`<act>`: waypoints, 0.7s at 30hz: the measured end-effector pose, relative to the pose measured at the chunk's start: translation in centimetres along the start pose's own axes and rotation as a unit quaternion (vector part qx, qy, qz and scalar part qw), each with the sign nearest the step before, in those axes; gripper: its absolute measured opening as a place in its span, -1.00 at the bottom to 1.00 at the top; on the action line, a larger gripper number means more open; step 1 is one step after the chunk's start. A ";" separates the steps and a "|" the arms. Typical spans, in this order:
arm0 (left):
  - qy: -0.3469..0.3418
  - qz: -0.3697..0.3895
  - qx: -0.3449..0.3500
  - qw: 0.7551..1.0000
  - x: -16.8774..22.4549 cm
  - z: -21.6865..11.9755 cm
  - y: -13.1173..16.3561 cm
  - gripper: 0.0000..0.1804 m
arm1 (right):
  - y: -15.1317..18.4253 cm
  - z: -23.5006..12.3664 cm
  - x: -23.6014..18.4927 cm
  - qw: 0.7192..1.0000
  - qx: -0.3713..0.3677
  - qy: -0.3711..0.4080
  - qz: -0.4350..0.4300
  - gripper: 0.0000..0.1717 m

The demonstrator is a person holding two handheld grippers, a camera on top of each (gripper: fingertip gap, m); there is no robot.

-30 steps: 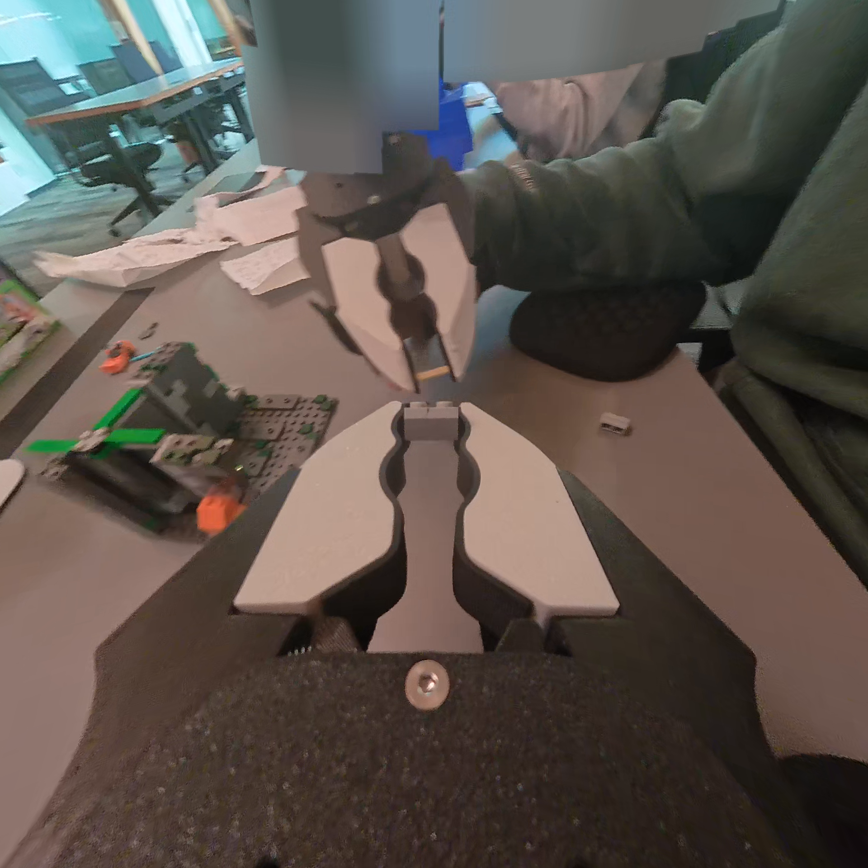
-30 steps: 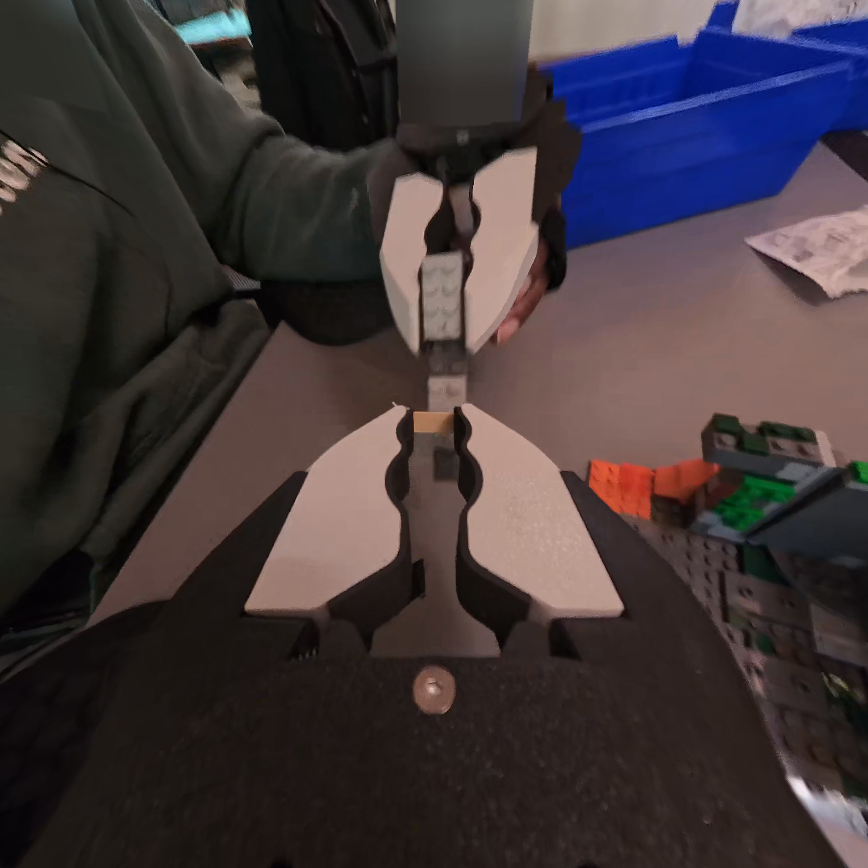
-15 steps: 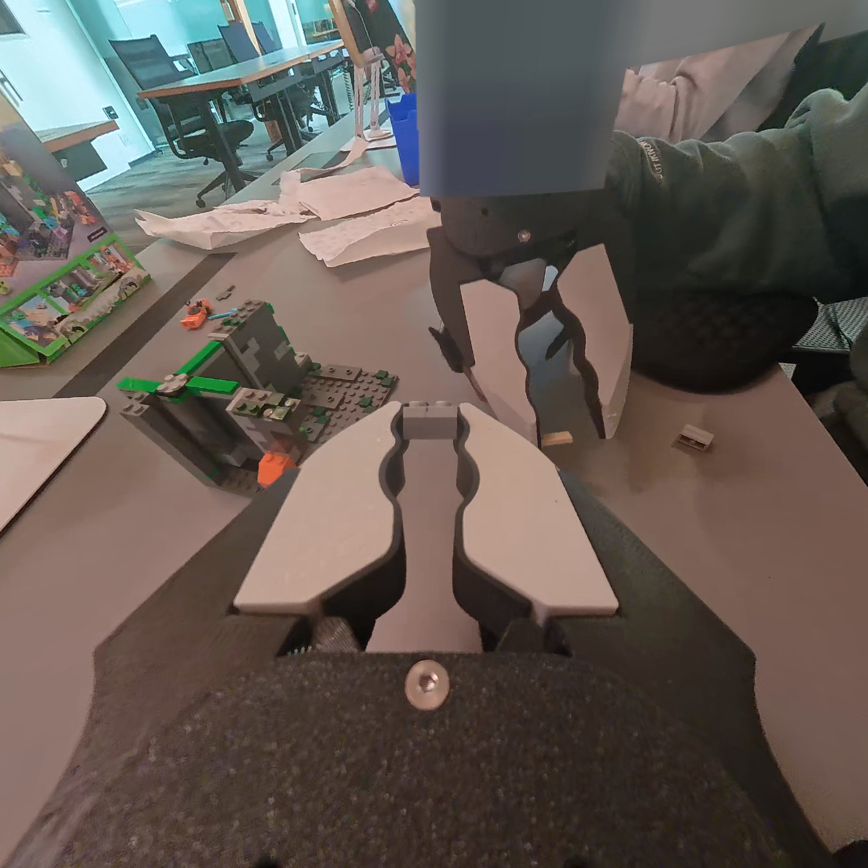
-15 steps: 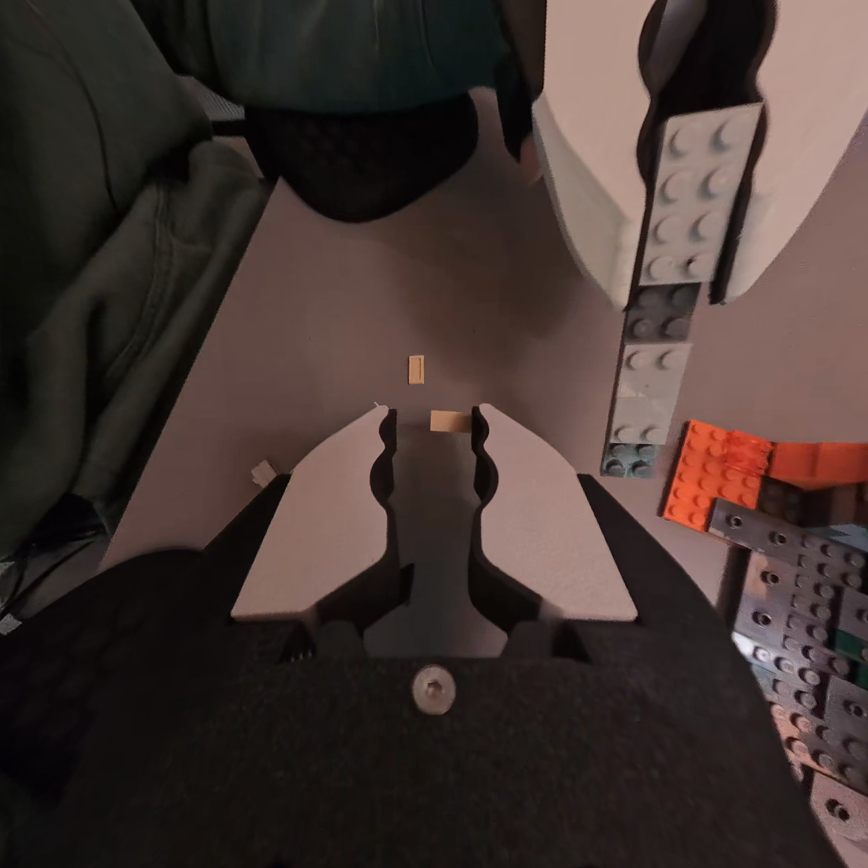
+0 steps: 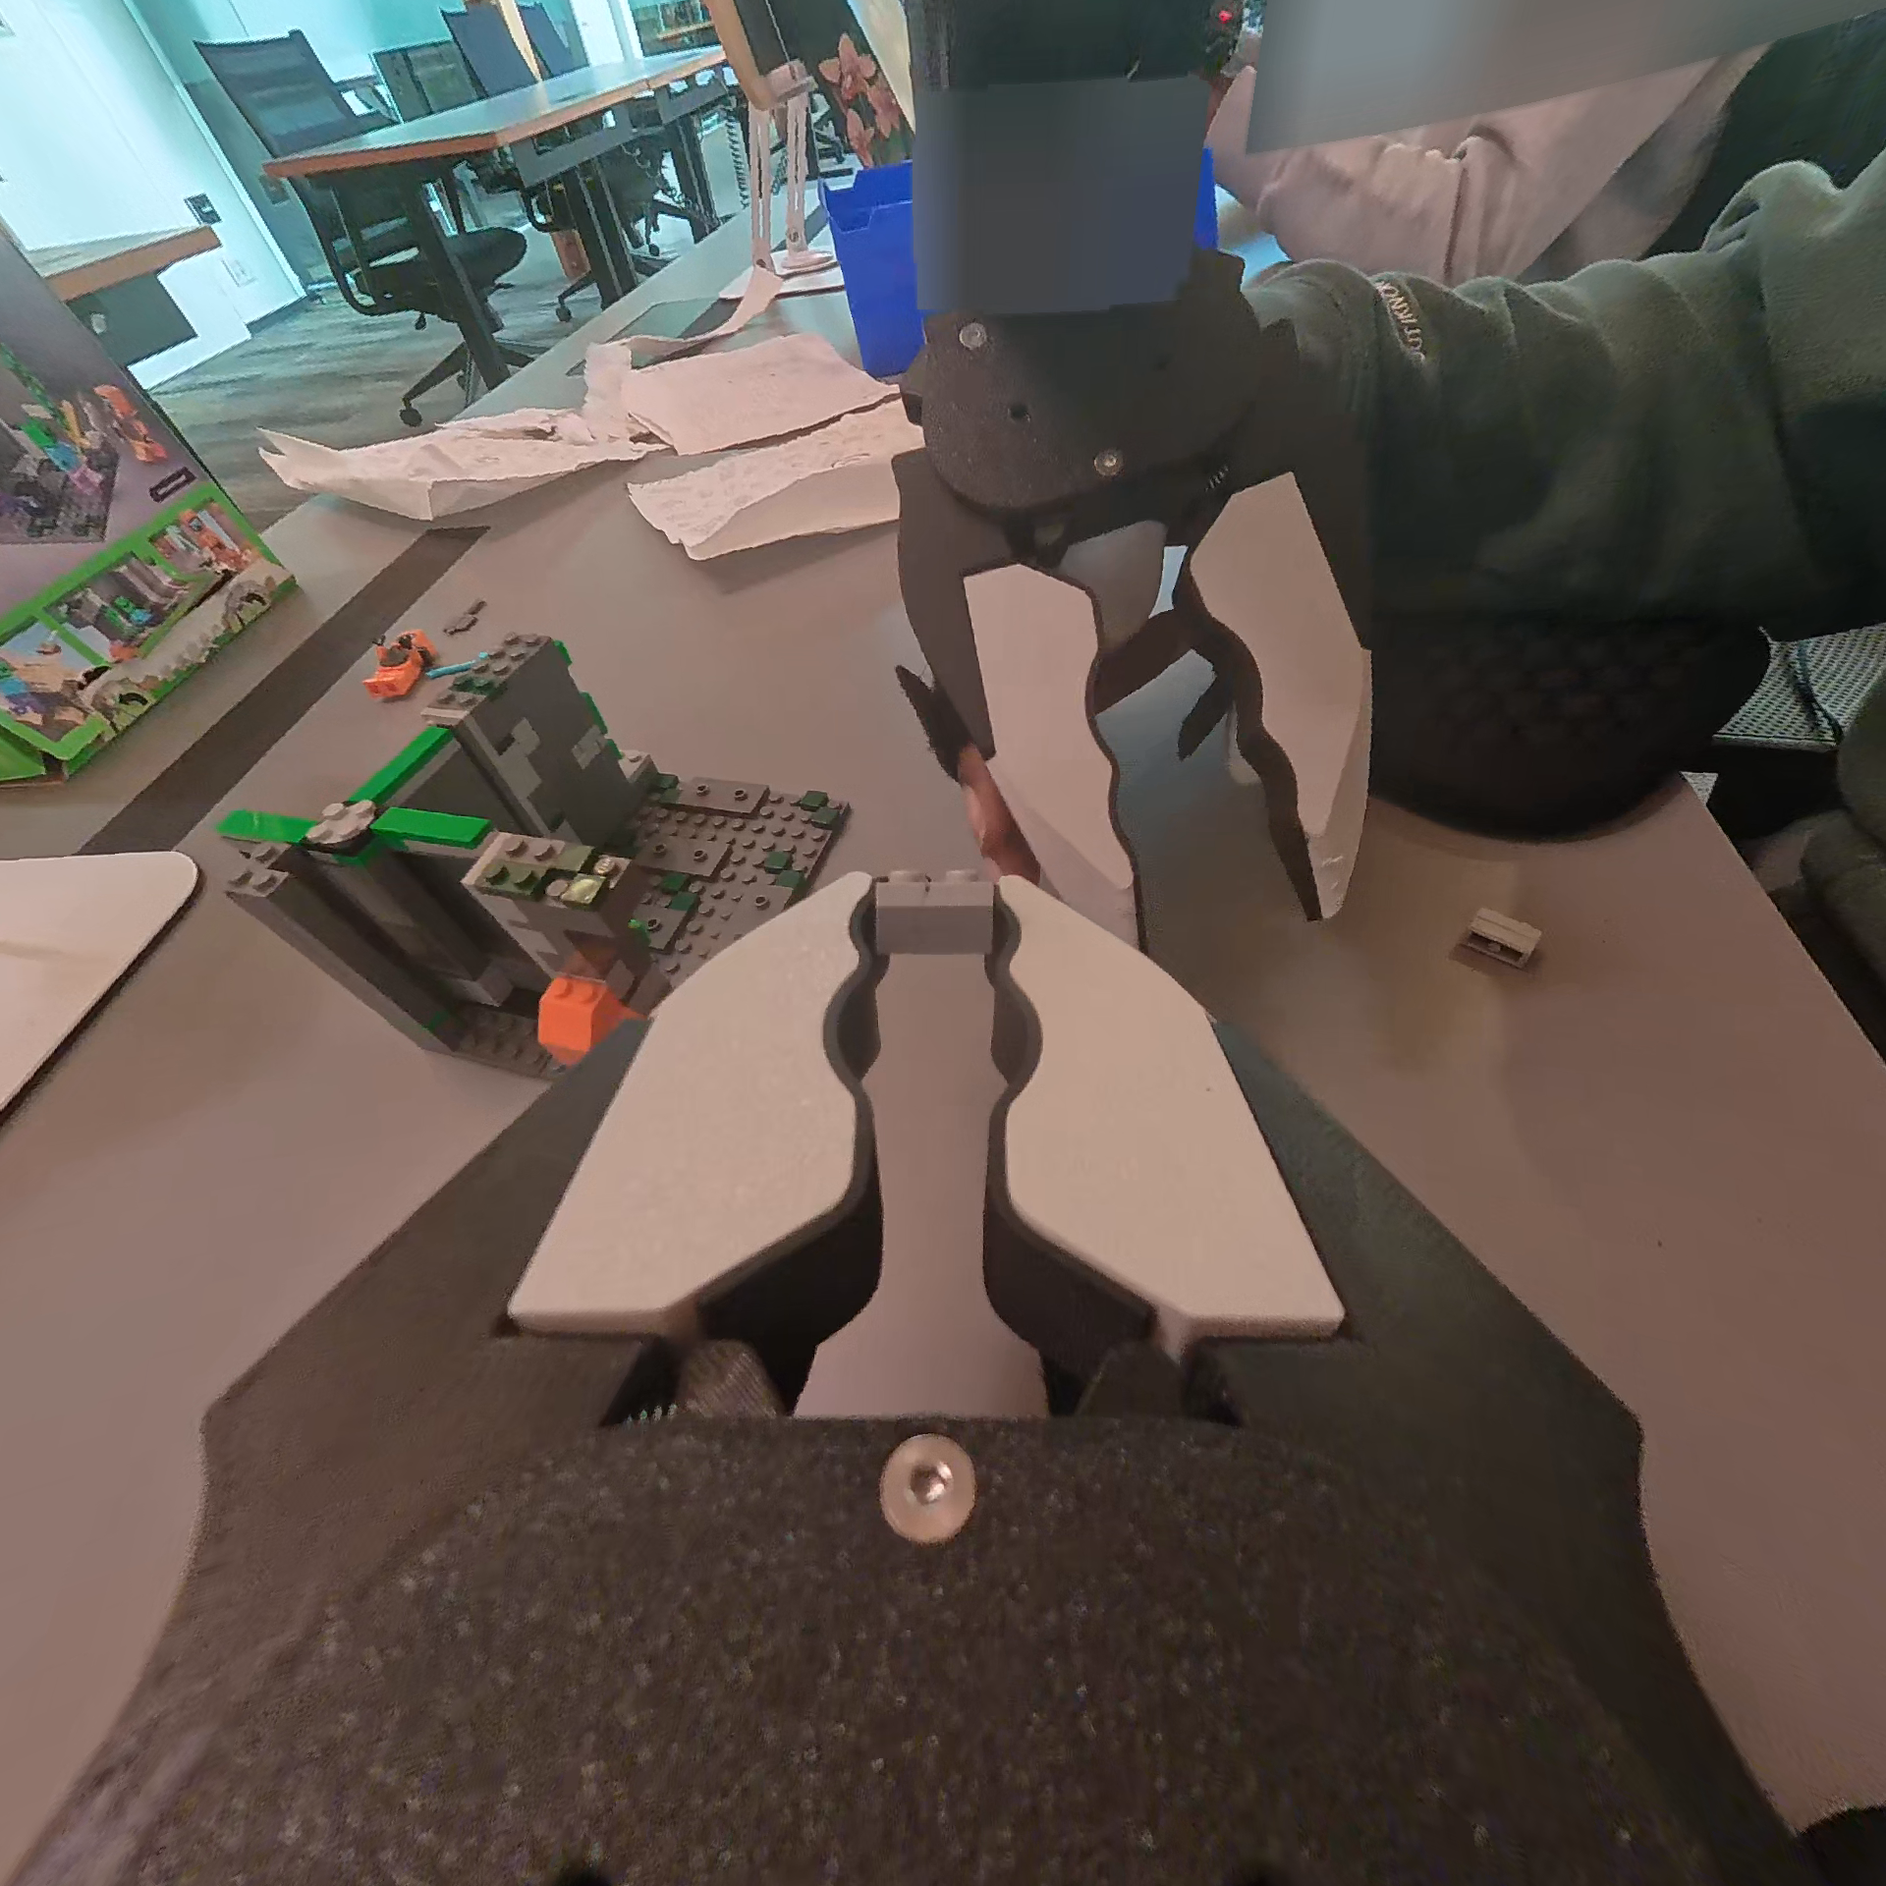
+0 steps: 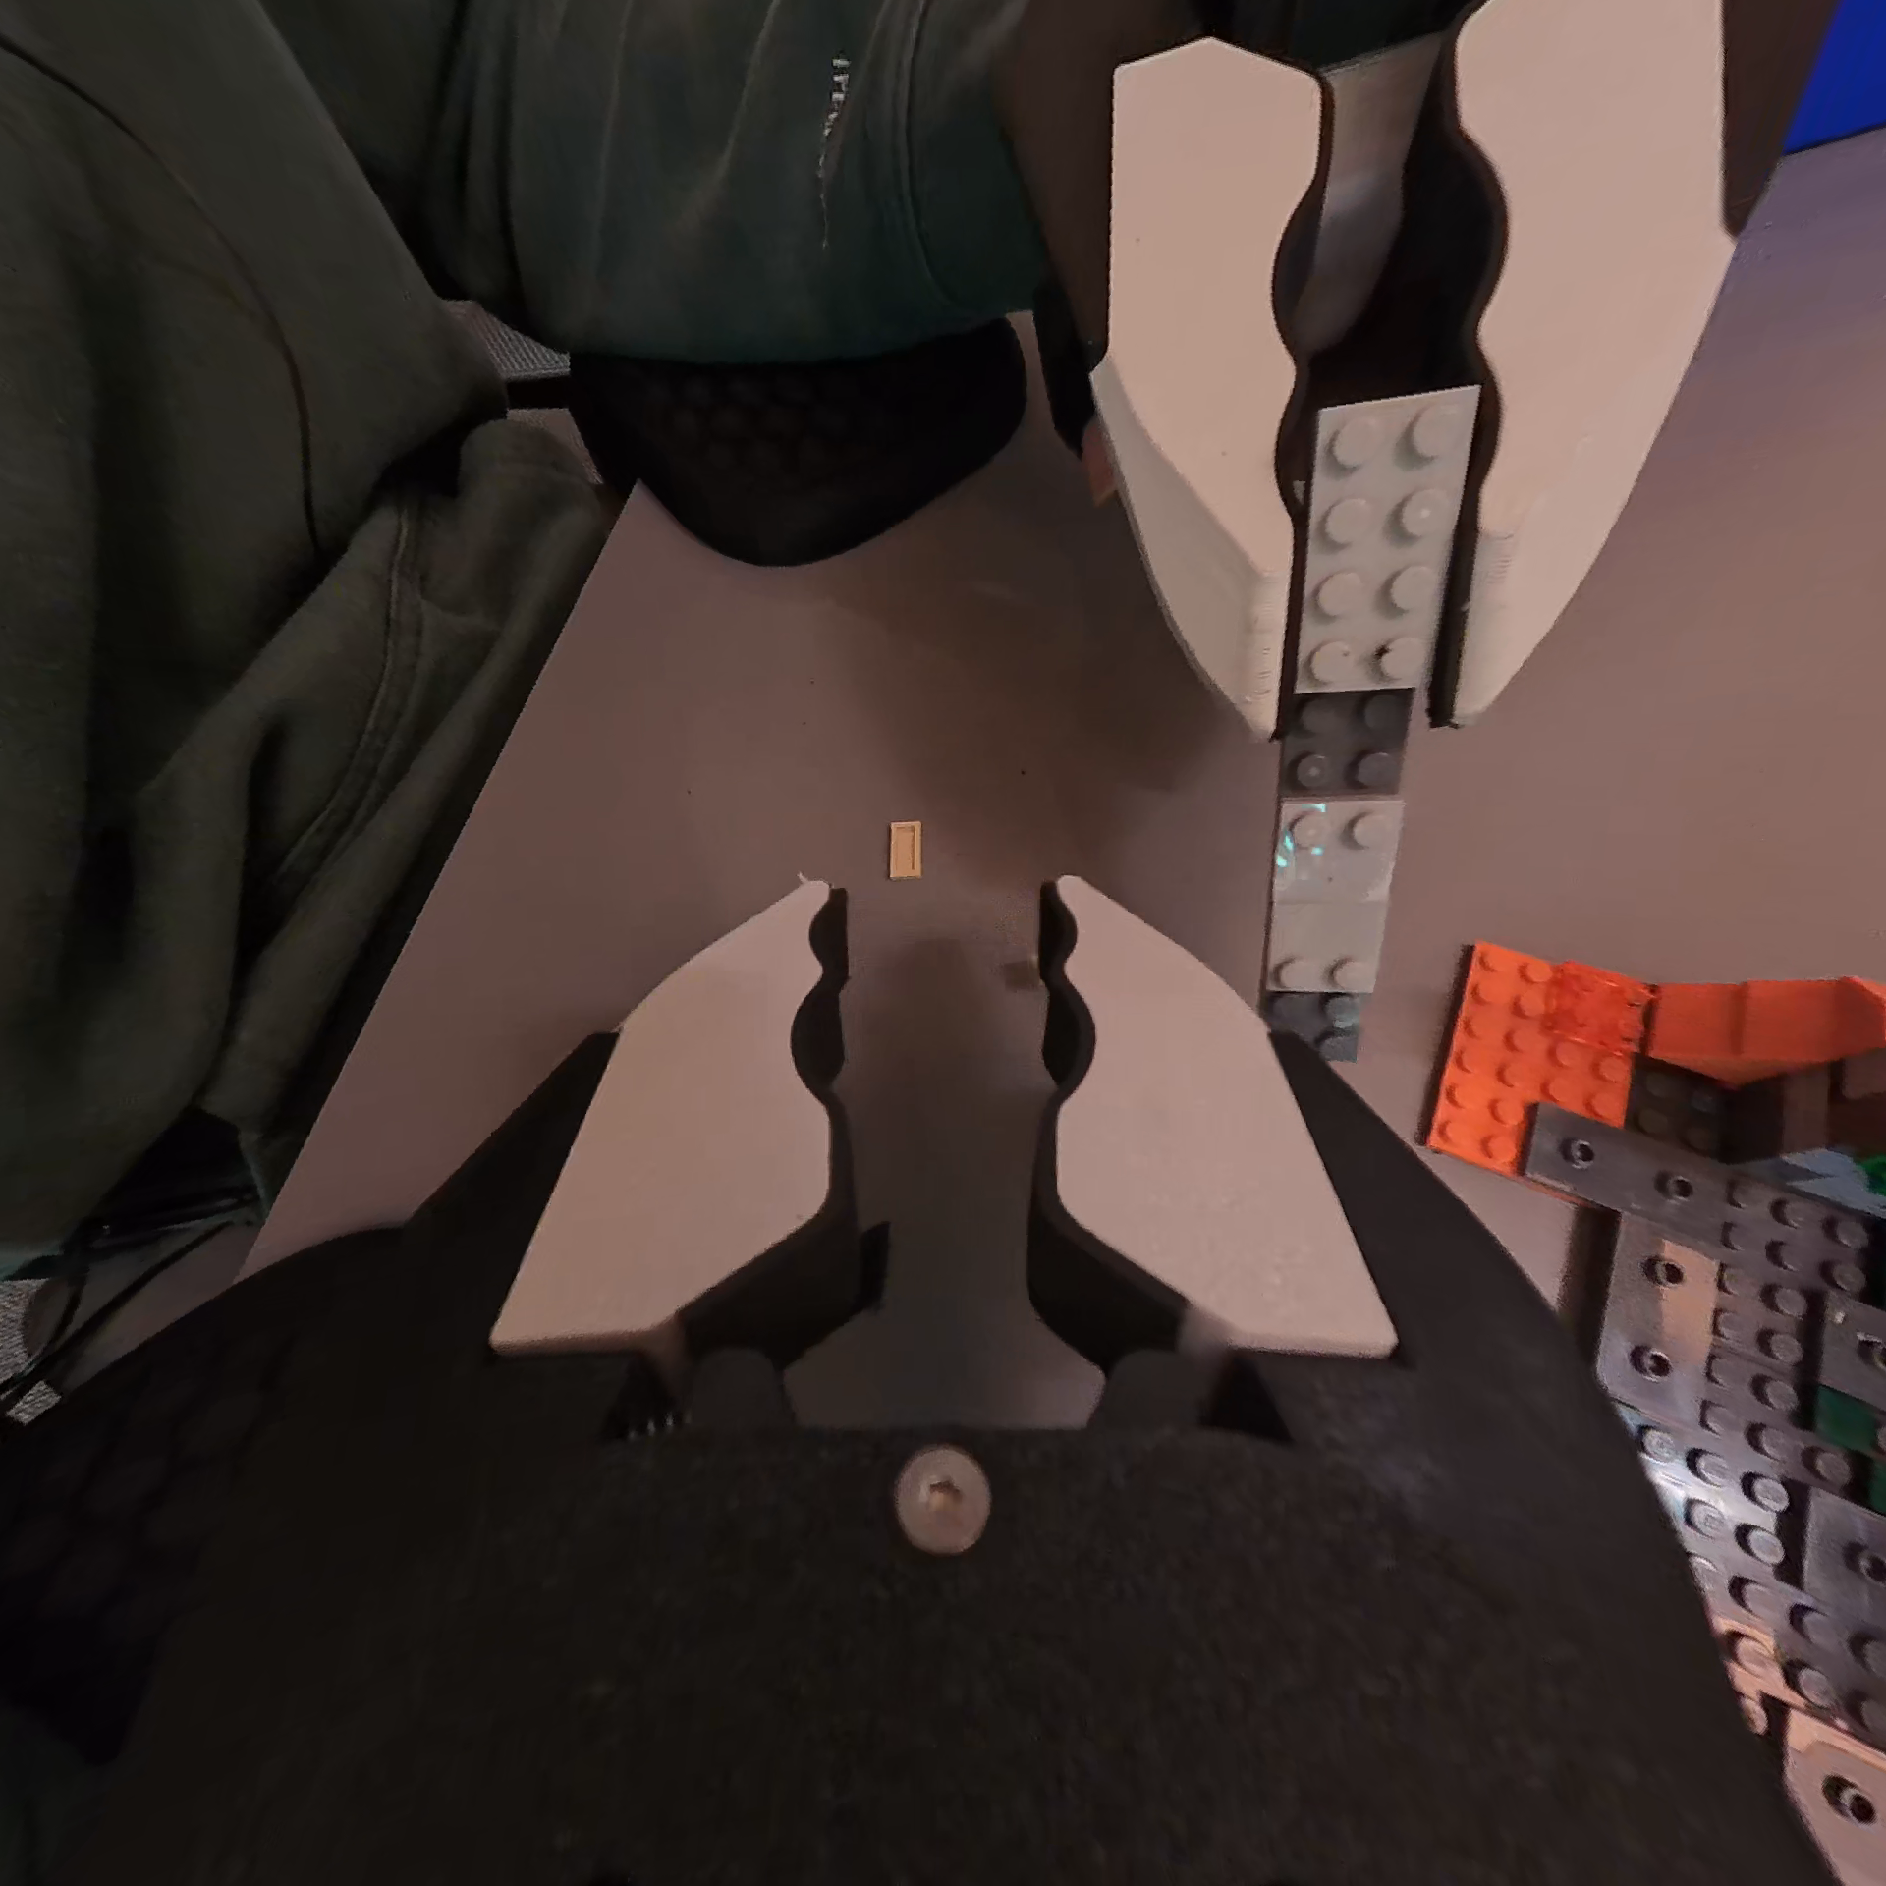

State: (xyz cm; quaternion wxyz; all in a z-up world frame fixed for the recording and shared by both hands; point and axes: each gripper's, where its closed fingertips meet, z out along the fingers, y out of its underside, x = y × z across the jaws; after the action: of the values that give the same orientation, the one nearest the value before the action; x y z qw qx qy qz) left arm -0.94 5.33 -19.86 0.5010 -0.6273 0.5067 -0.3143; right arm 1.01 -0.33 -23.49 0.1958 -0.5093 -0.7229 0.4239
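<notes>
Near the surface's (image 6: 714, 714) front edge, left tongs (image 5: 934, 898) clenched on a grey brick strip (image 6: 1368, 551), right tongs (image 6: 944, 898) released over a small tan tile (image 6: 904, 849), beside the brick model (image 5: 490, 867).

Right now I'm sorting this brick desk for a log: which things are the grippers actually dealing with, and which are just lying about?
In hand or at the fingertips:
- left gripper, clamped on a grey brick strip
- right gripper, open and empty
- tan tile, just ahead of it

Lying about:
- brick model
- small grey piece
- orange plate
- papers
- printed box
- blue bin
</notes>
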 end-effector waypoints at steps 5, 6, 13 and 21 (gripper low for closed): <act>0.002 0.000 0.000 1.000 0.1 0.0 0.0 -0.81 | -0.2 -0.5 0.5 1.000 0.008 0.013 -0.003 -0.63; 0.003 0.000 0.000 1.000 0.1 0.0 0.0 -0.81 | -0.5 -0.9 0.8 1.000 0.019 0.023 -0.005 -0.66; 0.015 -0.003 0.009 1.000 0.5 0.1 -0.2 -0.81 | -3.0 -3.7 4.6 0.982 0.095 0.160 -0.035 -0.61; 0.029 -0.012 0.047 0.998 0.9 -0.3 -1.5 -0.81 | -2.1 -1.8 5.1 0.981 0.055 0.177 -0.056 -0.80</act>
State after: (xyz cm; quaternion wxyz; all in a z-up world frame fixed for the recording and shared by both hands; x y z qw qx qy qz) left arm -0.47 4.39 -18.48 0.5107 -0.6001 0.4980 -0.3619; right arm -0.94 4.76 -21.50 0.3718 -0.5234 -0.6797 0.3546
